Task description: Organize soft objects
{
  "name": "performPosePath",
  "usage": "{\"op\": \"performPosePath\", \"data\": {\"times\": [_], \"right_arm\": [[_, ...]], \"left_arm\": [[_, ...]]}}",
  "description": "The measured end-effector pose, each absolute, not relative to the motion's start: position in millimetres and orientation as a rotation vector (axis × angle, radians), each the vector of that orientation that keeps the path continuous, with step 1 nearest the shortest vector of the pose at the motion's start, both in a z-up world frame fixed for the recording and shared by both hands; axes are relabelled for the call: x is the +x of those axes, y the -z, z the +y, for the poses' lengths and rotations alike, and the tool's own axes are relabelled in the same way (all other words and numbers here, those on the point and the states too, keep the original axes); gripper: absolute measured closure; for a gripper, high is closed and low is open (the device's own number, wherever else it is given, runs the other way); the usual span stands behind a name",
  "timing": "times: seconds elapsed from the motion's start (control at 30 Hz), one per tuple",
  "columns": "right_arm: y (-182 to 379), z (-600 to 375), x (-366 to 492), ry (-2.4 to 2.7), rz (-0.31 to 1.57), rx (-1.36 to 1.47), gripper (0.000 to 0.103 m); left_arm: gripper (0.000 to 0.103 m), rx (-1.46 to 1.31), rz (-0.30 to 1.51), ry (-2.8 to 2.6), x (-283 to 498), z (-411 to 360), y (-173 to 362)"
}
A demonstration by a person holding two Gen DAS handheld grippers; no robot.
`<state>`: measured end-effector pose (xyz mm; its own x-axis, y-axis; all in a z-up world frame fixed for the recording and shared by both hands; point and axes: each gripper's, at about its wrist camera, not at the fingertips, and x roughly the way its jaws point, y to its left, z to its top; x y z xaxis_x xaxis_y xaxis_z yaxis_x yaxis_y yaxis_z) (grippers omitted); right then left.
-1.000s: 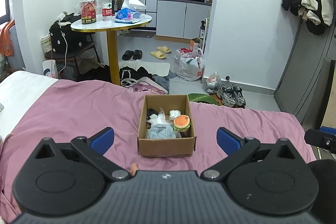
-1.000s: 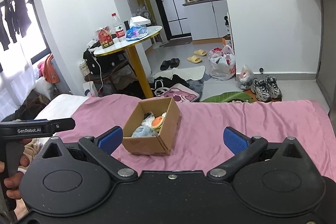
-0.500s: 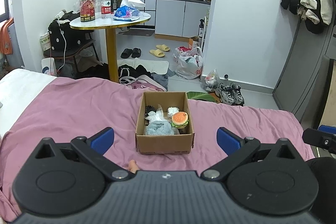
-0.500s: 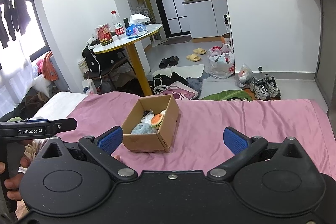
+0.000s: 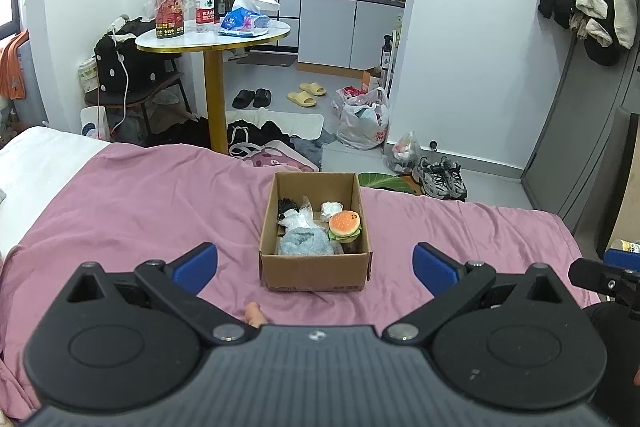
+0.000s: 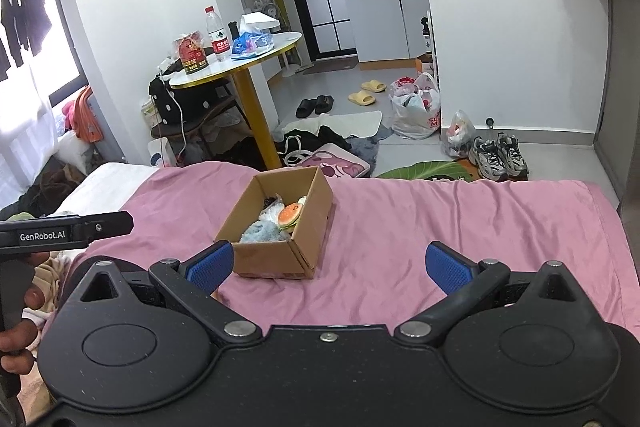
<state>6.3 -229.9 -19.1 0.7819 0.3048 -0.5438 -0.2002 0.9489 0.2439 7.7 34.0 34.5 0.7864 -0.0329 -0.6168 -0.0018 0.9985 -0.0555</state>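
Observation:
A brown cardboard box (image 5: 314,269) stands on the pink bedsheet (image 5: 128,203). It holds a burger-shaped soft toy (image 5: 345,225), a pale blue fluffy item (image 5: 305,242), a crumpled clear bag (image 5: 299,215), a small white item (image 5: 331,209) and a black item (image 5: 286,205). My left gripper (image 5: 315,266) is open and empty, a little short of the box. In the right wrist view the box (image 6: 276,255) lies ahead to the left with the burger toy (image 6: 290,214) inside. My right gripper (image 6: 328,265) is open and empty above the sheet.
Beyond the bed's far edge stand a round gold-legged table (image 5: 212,39) with a bottle and snacks, a chair with a black bag (image 5: 128,67), clothes, slippers, plastic bags and sneakers (image 5: 440,179) on the floor. The left gripper's body (image 6: 64,229) shows at the left.
Both grippers have pulled back and risen slightly from the box, which sits a little higher in both views. Both jaws stay open and empty.

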Motion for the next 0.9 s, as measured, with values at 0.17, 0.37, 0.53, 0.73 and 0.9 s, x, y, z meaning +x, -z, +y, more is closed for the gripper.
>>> {"op": "performPosePath", "data": {"times": [0.17, 0.37, 0.53, 0.73, 0.9], "right_arm": [[18.8, -229.9, 6.6, -0.275, 0.617, 0.175, 0.0], [18.7, -229.4, 6.6, -0.274, 0.618, 0.175, 0.0], [20.6, -229.5, 6.0, -0.273, 0.625, 0.176, 0.0], [20.9, -229.4, 5.8, -0.273, 0.624, 0.176, 0.0], [20.9, -229.2, 6.4, -0.272, 0.626, 0.175, 0.0]], "left_arm": [[0.0, -0.051, 0.67, 0.022, 7.7, 32.7, -32.8], [0.0, -0.051, 0.67, 0.024, 7.1, 32.2, -32.4], [0.0, -0.049, 0.67, 0.024, 6.8, 31.9, -32.0], [0.0, -0.053, 0.671, 0.024, 6.3, 31.9, -31.0], [0.0, -0.053, 0.671, 0.024, 6.7, 31.7, -30.2]]}}
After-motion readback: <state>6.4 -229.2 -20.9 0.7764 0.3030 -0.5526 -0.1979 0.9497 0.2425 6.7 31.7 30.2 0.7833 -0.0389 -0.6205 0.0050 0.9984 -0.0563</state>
